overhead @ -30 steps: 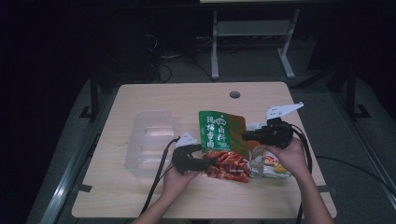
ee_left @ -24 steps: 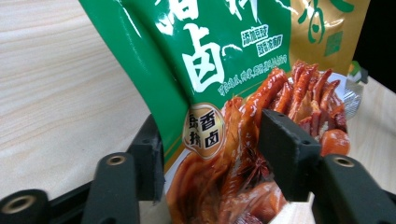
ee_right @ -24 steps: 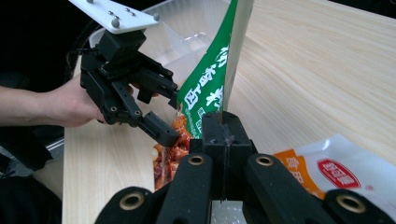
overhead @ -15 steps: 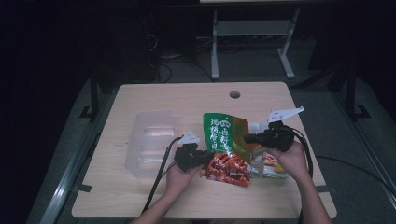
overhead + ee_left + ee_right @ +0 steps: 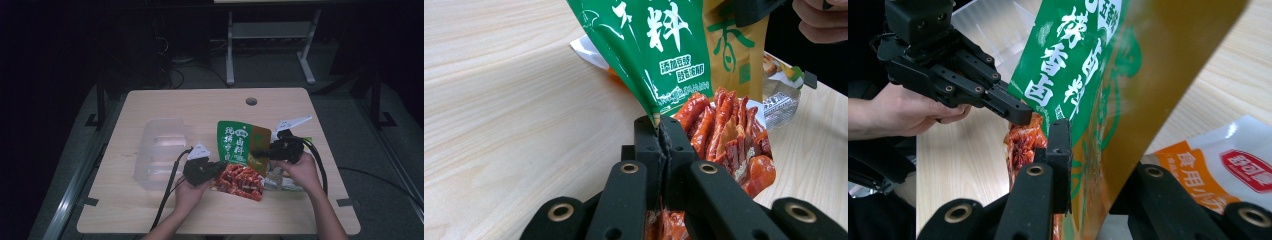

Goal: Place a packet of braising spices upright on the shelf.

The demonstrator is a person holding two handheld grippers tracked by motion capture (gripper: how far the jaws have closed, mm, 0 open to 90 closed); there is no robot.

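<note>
Pinching the green bag (image 5: 659, 55) with both my grippers, left (image 5: 659, 125) and right (image 5: 1088, 165); right view shows "食用" on a white packet (image 5: 1218, 170).

Wooden table (image 5: 200, 107): clear plastic tray (image 5: 160, 152), snack packets (image 5: 287, 182).

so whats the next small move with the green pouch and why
Probably lift it a little more. Both the left gripper and right gripper are shut on the green pouch, which hangs over the red packet and other packets; the clear tray sits left.
</note>
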